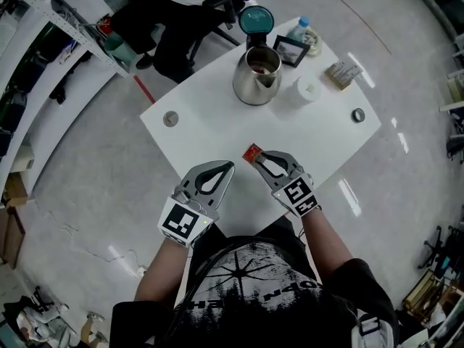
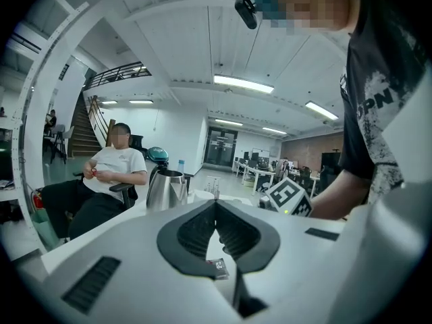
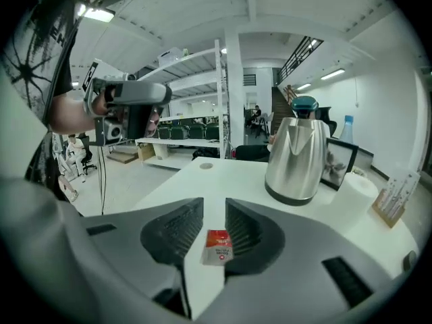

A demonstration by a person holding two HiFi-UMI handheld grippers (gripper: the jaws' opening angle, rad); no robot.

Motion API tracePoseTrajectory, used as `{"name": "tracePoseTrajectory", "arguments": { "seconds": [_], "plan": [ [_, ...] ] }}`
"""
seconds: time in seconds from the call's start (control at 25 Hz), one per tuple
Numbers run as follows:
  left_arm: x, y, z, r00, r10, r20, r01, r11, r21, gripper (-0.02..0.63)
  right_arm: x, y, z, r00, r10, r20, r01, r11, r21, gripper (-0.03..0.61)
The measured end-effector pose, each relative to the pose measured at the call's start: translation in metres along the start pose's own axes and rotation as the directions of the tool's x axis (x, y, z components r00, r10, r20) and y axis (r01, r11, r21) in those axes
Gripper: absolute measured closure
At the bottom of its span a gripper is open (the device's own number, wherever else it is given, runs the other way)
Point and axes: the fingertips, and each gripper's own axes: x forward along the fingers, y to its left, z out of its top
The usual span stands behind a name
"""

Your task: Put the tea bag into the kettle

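Note:
The red tea bag (image 1: pixel 251 152) lies flat on the white table (image 1: pixel 210 133) near its front edge. My right gripper (image 1: pixel 261 156) is low over it and open. In the right gripper view the tea bag (image 3: pixel 218 246) rests between the spread jaws of the right gripper (image 3: pixel 213 202), close to the right-hand one. The left jaw stands clear of it. The steel kettle (image 1: pixel 257 78) stands farther back with its lid up; it also shows as the kettle (image 3: pixel 297 160) and the kettle (image 2: pixel 167 189). My left gripper (image 1: pixel 230 165), beside the right one, is shut and holds nothing; the left gripper (image 2: pixel 216 203) points across the table.
Behind the kettle are a teal-topped item (image 1: pixel 255 19), a picture frame (image 1: pixel 291 50) and a water bottle (image 1: pixel 299 27). A white cup (image 1: pixel 307 89) and a box of packets (image 1: pixel 342 73) sit to its right. A person sits beyond the table (image 1: pixel 181 6); shelving (image 1: pixel 43 42) stands left.

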Motion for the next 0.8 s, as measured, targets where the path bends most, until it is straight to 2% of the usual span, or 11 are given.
{"name": "tracePoseTrajectory", "arguments": {
  "seconds": [0.32, 0.52, 0.68, 0.8],
  "plan": [
    [-0.011, 0.014, -0.001, 0.997, 0.079, -0.001, -0.079, 0.997, -0.027, 0.606, 0.044, -0.013, -0.047, 0.986, 0.010, -0.166, -0.013, 1.000, -0.014, 0.361],
    [-0.022, 0.020, -0.008, 0.994, 0.113, -0.014, -0.113, 0.993, -0.032, 0.606, 0.063, -0.015, -0.073, 0.965, 0.012, -0.263, -0.024, 0.999, -0.044, 0.338],
    [-0.031, 0.027, -0.013, 0.990, 0.142, -0.026, -0.143, 0.987, -0.069, 0.606, 0.072, -0.014, -0.081, 0.954, 0.010, -0.301, -0.024, 0.999, -0.043, 0.333],
    [-0.034, 0.030, -0.012, 0.989, 0.145, -0.029, -0.147, 0.987, -0.068, 0.606, 0.075, -0.016, -0.084, 0.950, 0.009, -0.313, -0.020, 0.999, -0.032, 0.329]
  ]
}}
